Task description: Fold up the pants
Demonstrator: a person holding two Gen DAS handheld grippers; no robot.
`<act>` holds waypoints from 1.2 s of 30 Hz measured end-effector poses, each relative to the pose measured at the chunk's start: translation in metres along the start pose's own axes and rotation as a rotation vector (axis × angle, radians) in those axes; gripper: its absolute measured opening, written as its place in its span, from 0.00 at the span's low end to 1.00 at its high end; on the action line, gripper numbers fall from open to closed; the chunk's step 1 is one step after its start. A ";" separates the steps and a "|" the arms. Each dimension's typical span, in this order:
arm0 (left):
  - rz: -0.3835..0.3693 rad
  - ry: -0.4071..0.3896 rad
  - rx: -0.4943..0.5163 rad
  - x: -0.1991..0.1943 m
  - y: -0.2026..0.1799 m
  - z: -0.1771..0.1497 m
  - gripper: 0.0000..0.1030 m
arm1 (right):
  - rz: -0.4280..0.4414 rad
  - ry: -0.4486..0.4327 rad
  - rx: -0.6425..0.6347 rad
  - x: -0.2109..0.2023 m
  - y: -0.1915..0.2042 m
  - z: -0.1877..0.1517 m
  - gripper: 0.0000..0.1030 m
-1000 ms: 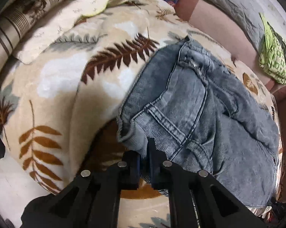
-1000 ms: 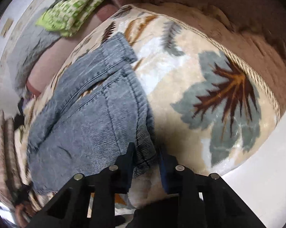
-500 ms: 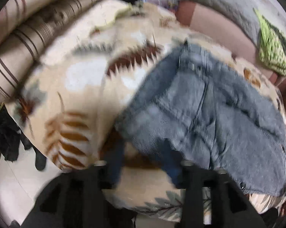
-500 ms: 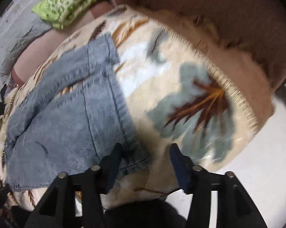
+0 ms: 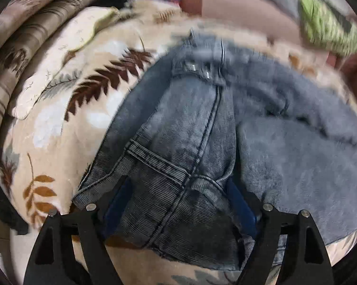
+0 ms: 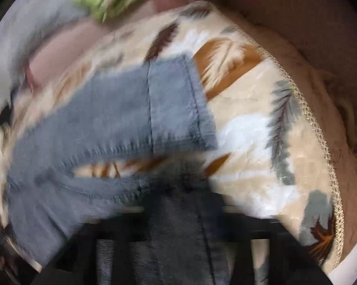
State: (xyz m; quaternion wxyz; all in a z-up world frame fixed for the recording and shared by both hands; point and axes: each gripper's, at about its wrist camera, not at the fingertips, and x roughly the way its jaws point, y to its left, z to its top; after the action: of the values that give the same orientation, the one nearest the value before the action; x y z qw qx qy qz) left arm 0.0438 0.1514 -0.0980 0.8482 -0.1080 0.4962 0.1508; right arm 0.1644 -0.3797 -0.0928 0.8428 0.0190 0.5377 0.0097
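Grey-blue denim pants [image 5: 226, 123] lie on a cream blanket with a leaf print [image 5: 59, 109]. In the left wrist view my left gripper [image 5: 180, 201] is open wide, its blue-padded fingers [image 5: 242, 206] on either side of the waistband and pocket corner. In the right wrist view, which is blurred, the pants [image 6: 121, 109] show two legs with a gap between them. My right gripper [image 6: 183, 216] stands open around the near leg's hem, with denim between the dark fingers.
Striped brown bedding [image 5: 24, 30] lies at the far left. A green patterned cloth [image 5: 325, 26] and a pink cushion [image 5: 237, 2] lie beyond the pants. The blanket's stitched edge [image 6: 321, 142] and a brown cover [image 6: 309, 23] are on the right.
Both grippers went from shut on the denim to open, then moved forward over the pants. Denim now lies between each pair of fingers.
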 end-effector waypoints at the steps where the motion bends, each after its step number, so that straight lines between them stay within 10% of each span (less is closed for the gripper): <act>1: -0.002 0.004 0.008 -0.001 0.001 -0.001 0.81 | -0.045 -0.035 -0.036 -0.009 0.006 -0.001 0.19; 8: -0.019 -0.084 0.018 -0.029 -0.003 0.030 0.81 | -0.133 -0.028 -0.015 0.004 -0.004 -0.004 0.34; 10: -0.042 -0.139 0.014 -0.036 -0.002 0.052 0.82 | -0.077 -0.049 0.032 -0.006 -0.015 -0.003 0.81; 19: -0.141 0.054 -0.060 0.058 -0.009 0.145 0.81 | 0.097 -0.073 0.247 -0.001 -0.053 0.051 0.81; 23: -0.127 0.107 -0.039 0.077 -0.018 0.138 0.51 | 0.159 0.025 0.252 0.044 -0.054 0.065 0.80; 26: -0.124 0.095 -0.014 0.072 -0.021 0.140 0.25 | 0.096 0.053 0.142 0.048 -0.033 0.068 0.25; 32: -0.075 0.014 -0.044 0.053 -0.012 0.144 0.27 | -0.032 0.017 0.044 0.030 -0.017 0.065 0.14; 35: -0.066 0.105 -0.019 0.080 -0.013 0.137 0.41 | -0.018 0.055 0.014 0.051 -0.020 0.069 0.21; 36: -0.071 0.093 -0.022 0.076 -0.013 0.139 0.53 | -0.007 0.049 0.041 0.045 -0.023 0.072 0.40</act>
State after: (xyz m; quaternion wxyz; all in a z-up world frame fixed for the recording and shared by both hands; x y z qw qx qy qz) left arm 0.1963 0.1968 -0.0963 0.8278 -0.1418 0.5291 0.1211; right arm 0.2481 -0.4023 -0.1042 0.8290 0.0341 0.5582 -0.0039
